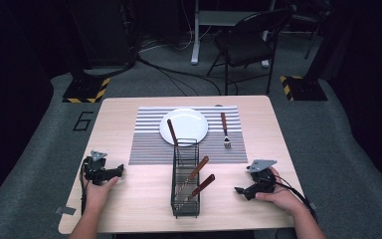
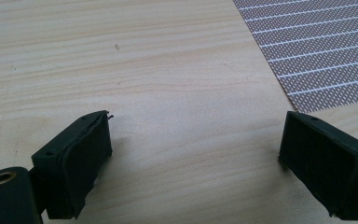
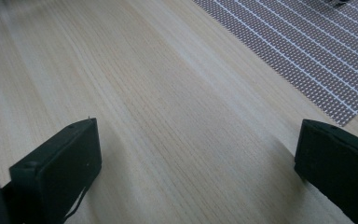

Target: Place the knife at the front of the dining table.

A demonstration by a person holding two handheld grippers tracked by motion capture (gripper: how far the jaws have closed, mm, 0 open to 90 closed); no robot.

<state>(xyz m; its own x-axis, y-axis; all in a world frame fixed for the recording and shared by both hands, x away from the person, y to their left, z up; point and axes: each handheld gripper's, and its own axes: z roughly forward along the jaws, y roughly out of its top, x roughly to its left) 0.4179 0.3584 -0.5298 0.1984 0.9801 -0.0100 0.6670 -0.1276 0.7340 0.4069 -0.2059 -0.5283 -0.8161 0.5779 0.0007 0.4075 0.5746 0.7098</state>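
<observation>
A black wire caddy [image 1: 185,179] stands at the middle front of the wooden table [image 1: 129,199], with three brown-handled utensils [image 1: 199,167] leaning in it. Behind it a white plate [image 1: 186,124] lies on a striped placemat [image 1: 149,144], and a brown-handled fork [image 1: 225,130] lies right of the plate. My left gripper [image 1: 119,171] rests low at the table's left, open, with bare wood between its jaws [image 2: 193,140]. My right gripper [image 1: 239,190] sits at the right front, open, also over bare wood [image 3: 196,149].
The placemat's corner [image 2: 317,51] lies just ahead of the left gripper, and its edge [image 3: 307,51] runs ahead of the right gripper. A black chair [image 1: 246,42] and floor stands with yellow-black tape [image 1: 87,92] sit beyond the table on grey carpet.
</observation>
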